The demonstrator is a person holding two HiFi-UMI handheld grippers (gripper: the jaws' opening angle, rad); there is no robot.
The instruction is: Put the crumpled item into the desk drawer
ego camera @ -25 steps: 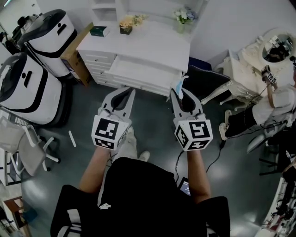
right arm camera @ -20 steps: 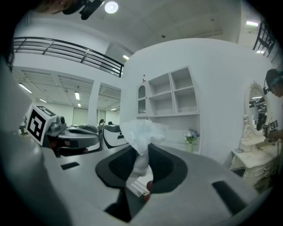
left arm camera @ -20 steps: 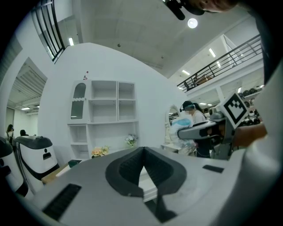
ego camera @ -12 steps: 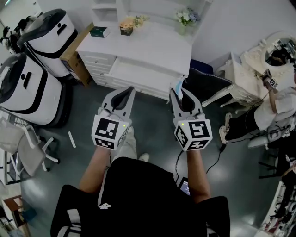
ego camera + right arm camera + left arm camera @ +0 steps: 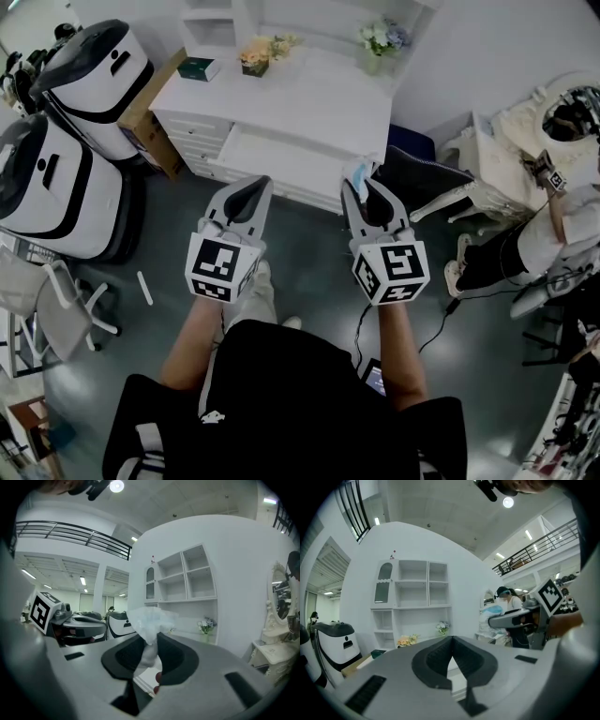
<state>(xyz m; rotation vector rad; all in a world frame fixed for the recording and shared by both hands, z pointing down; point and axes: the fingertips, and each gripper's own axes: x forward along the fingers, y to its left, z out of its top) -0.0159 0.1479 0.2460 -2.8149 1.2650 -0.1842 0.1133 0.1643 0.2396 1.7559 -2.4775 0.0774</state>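
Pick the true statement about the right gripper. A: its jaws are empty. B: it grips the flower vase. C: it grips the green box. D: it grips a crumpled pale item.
D: in the right gripper view, the right gripper pinches the crumpled pale item, which bunches up above its jaws.

Bright, even overhead light; soft shadows; heavy fisheye distortion, dark corners.

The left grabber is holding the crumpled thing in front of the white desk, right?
Not quite. The crumpled pale blue-and-white tissue-like item is pinched in the right gripper, not the left gripper, whose jaws are together and empty. The right gripper view shows it. The white desk is indeed ahead.
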